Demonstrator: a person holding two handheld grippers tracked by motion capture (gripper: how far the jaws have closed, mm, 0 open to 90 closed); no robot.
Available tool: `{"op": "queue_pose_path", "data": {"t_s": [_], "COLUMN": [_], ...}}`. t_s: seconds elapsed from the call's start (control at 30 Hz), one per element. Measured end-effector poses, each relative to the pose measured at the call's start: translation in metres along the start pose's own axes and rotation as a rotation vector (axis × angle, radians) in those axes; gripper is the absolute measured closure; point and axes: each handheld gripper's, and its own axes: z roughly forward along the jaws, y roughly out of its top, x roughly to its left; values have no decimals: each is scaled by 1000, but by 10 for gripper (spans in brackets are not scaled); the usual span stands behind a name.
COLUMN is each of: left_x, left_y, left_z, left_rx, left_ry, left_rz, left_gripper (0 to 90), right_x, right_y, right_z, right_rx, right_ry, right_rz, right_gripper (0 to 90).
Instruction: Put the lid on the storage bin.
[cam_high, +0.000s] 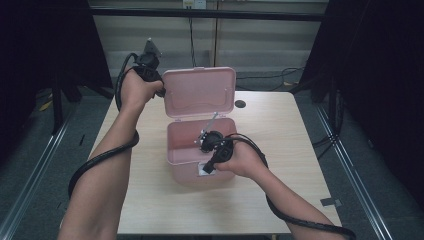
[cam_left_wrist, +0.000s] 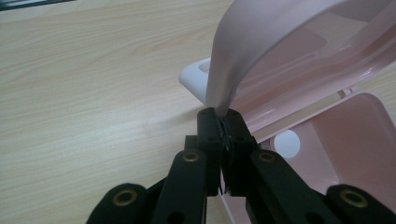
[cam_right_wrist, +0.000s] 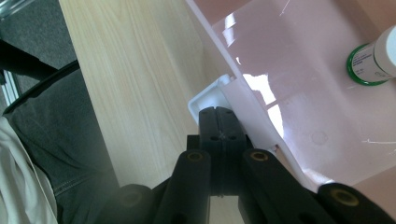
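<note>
A pink plastic box (cam_high: 182, 150) stands mid-table with its lid (cam_high: 200, 92) raised upright at the back. My left gripper (cam_high: 161, 90) is at the lid's left edge. In the left gripper view, the left gripper (cam_left_wrist: 223, 120) is shut on the lid's rim (cam_left_wrist: 233, 60). My right gripper (cam_high: 206, 162) points down at the box's front wall. In the right gripper view, the right gripper (cam_right_wrist: 219, 114) has its jaws closed flush together, tips against the white latch (cam_right_wrist: 203, 100). A white bottle with a green band (cam_right_wrist: 373, 58) lies inside the box.
The light wooden table (cam_high: 280, 135) has a small dark round spot (cam_high: 240, 104) right of the lid. Black cables (cam_high: 100, 160) trail from both grippers along the forearms. Dark curtains and floor rails flank the table. The person's lap (cam_right_wrist: 51, 154) sits close to the front edge.
</note>
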Motion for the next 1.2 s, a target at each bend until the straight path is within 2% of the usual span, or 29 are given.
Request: {"op": "queue_pose_path", "data": {"t_s": [0.3,0.5,0.53,0.6,0.7,1.07,1.2], "left_x": [-2,-3,-3,-1,-1,-4,-3], "left_y": [-3,-6,-7,-8,-10,-14,-15], "left_z": [-3,-5,-5,-7,-7,-10,-10], "left_rx": [-5,-9,-13,-10,-17,-12,-17], "left_ry": [9,9,6,8,5,5,-1], "left_rz": [8,29,19,29,19,41,33], "left_gripper": [876,874,874,873,872,869,868], "right_x": [-1,-2,-2,-3,-3,-4,-5], "right_y": [2,5,5,5,6,10,11], "right_z": [1,2,2,2,3,4,4], "right_rx": [-4,-14,-16,-17,-19,-22,-24], "right_ry": [-1,4,4,5,1,1,3], "right_rz": [13,24,24,25,24,43,43], "right_gripper": [900,900,900,900,900,900,900]}}
